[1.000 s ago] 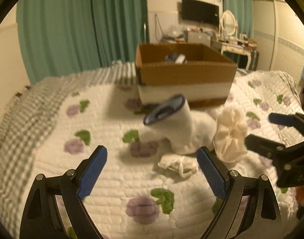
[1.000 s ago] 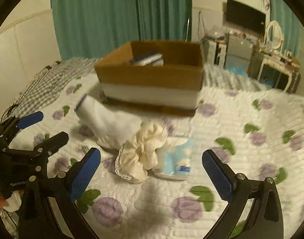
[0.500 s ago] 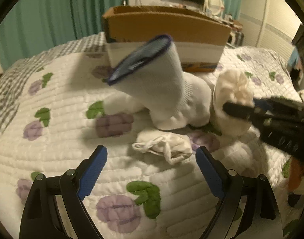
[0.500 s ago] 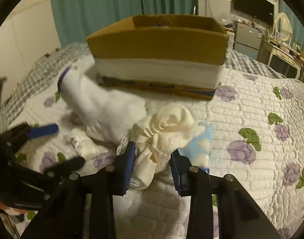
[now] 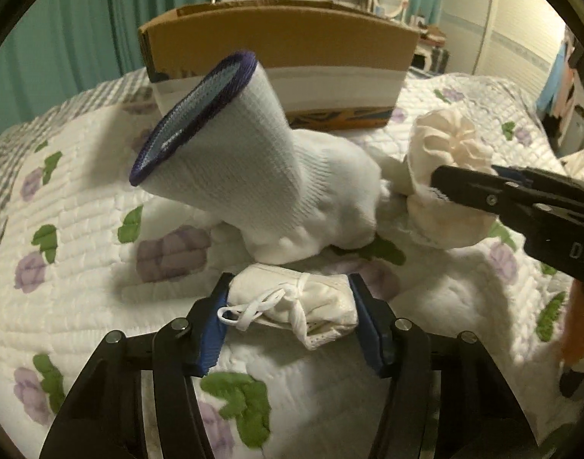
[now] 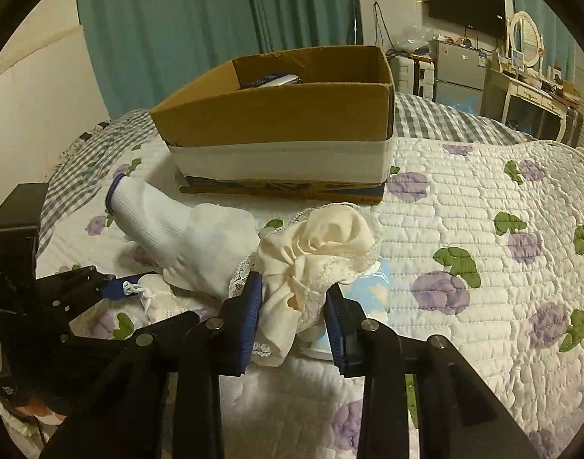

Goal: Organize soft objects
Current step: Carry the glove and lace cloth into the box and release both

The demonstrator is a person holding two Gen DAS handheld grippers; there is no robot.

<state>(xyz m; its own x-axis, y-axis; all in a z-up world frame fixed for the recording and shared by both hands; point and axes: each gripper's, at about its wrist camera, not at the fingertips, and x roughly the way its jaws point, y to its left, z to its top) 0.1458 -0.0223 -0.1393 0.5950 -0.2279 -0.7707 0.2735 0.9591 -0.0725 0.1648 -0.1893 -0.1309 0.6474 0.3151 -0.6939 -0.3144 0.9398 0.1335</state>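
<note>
My left gripper (image 5: 290,321) is shut on a crumpled white face mask (image 5: 296,306) lying on the quilt. My right gripper (image 6: 294,319) is shut on a cream lace-trimmed scrunchie (image 6: 315,256), which also shows in the left wrist view (image 5: 445,176) with the right gripper (image 5: 441,183) pinching it. A white sock with a dark blue cuff (image 5: 253,176) stands between them, cuff tilted up; it also shows in the right wrist view (image 6: 177,237). A cardboard box (image 6: 284,130) stands behind with something dark inside.
A light blue tissue pack (image 6: 368,290) lies under the scrunchie. The flowered quilt (image 6: 483,229) stretches to the right. A checked blanket (image 6: 81,168) lies at the far left. Teal curtains, a dresser and a TV stand beyond the bed.
Both grippers moved forward and down. The left closed on the face mask, the right closed on the scrunchie and lifted it slightly.
</note>
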